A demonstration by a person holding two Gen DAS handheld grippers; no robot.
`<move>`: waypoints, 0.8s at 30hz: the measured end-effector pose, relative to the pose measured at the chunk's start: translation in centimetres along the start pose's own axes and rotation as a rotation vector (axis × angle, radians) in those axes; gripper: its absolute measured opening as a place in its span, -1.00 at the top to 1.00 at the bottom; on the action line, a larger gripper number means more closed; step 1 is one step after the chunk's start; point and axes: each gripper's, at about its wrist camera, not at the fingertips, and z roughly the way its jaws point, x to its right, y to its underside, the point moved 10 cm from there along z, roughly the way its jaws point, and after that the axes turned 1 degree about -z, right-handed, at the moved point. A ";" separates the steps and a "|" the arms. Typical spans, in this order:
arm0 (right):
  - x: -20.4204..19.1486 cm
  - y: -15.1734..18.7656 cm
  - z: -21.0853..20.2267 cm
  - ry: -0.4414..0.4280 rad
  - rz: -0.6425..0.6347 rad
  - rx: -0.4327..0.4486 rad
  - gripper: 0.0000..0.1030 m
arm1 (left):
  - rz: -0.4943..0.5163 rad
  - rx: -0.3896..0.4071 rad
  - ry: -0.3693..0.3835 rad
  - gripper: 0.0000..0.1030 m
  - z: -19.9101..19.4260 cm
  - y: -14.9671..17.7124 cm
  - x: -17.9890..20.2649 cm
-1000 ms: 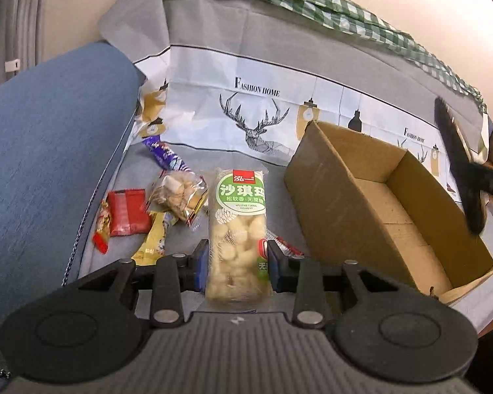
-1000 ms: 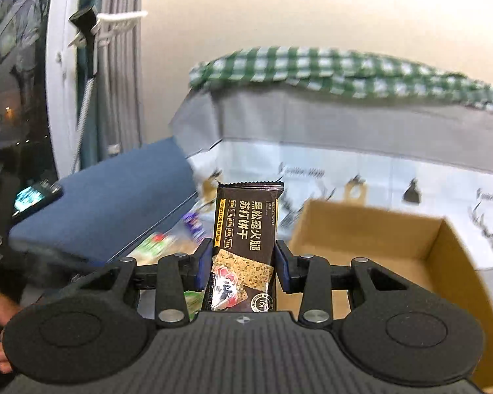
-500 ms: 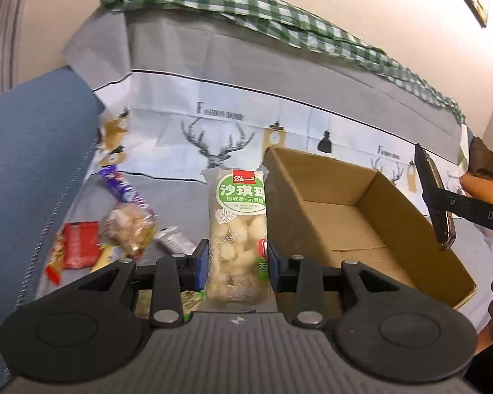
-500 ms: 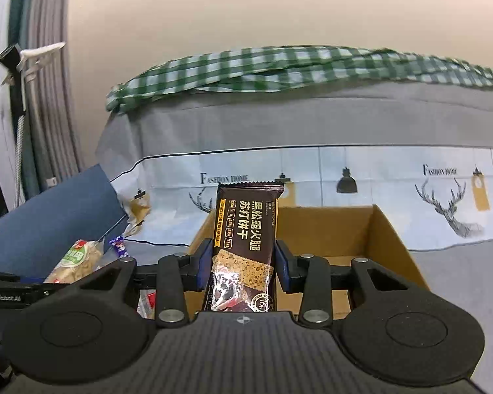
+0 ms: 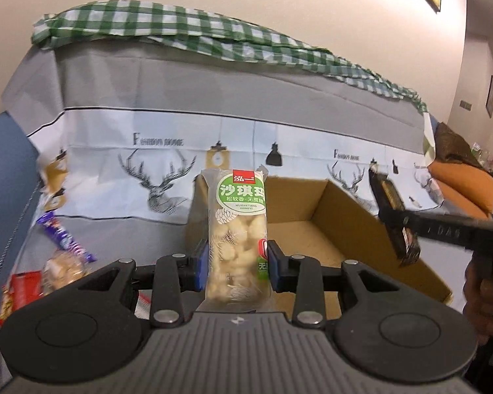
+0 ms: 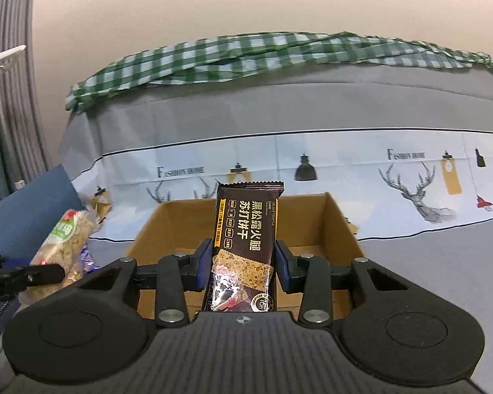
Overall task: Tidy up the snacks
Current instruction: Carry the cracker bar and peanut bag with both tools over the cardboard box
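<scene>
Clear snack pack (image 5: 236,229): "沙琪玛", "WUZHETANG HONGYI", 12 o'clock
Dark cracker pack (image 6: 245,249): "黑松露火腿 苏打饼干"
Sofa cover (image 6: 279,157): "FASHION HOME", 11 and 1 o'clock

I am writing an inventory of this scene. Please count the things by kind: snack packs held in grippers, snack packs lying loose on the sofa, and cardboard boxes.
Held snack packs: 2 (green-label pack, dark cracker pack)
Loose snack packs, as far as visible: 3 (purple, clear, red)
Boxes: 1
Total: 6
</scene>
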 end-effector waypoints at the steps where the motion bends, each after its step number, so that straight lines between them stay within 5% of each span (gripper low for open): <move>1: 0.2 0.1 0.1 0.004 -0.002 -0.004 0.21 | 0.000 0.002 0.006 0.24 0.4 -0.4 0.3; 24: 3.7 1.3 1.0 0.092 0.012 -0.041 0.21 | -0.020 -0.012 0.132 0.24 3.5 -0.6 5.4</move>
